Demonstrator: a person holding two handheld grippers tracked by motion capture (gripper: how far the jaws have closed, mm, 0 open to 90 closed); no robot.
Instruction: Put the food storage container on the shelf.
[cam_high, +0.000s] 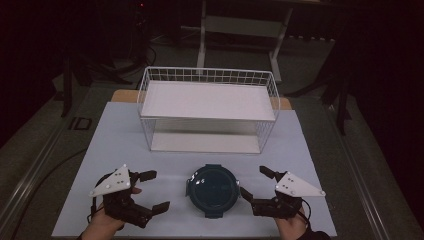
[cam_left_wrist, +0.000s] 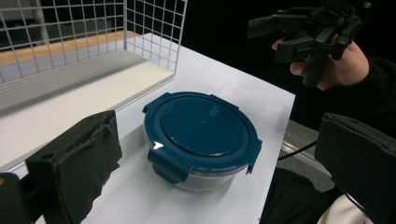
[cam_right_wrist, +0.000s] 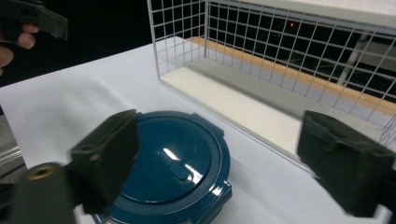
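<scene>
A round clear container with a dark blue clip-on lid (cam_high: 212, 190) (cam_left_wrist: 203, 128) (cam_right_wrist: 175, 161) stands on the white table top (cam_high: 125, 145) near the front edge. To the container's left, my left gripper (cam_high: 159, 190) (cam_left_wrist: 217, 158) is open, its jaws pointing at the container with nothing between them. On the other side my right gripper (cam_high: 252, 181) (cam_right_wrist: 226, 156) is open too, jaws wide and just off the lid's rim. Neither touches the container. Each gripper view also shows the other gripper, the right gripper (cam_left_wrist: 299, 32) and the left gripper (cam_right_wrist: 37, 18), farther off.
A white wire rack (cam_high: 207, 107) (cam_left_wrist: 93, 46) (cam_right_wrist: 280, 56) with an upper and a lower white shelf stands behind the container, its open side facing me. Bare table top lies to both sides of the rack. Beyond the table the room is dark.
</scene>
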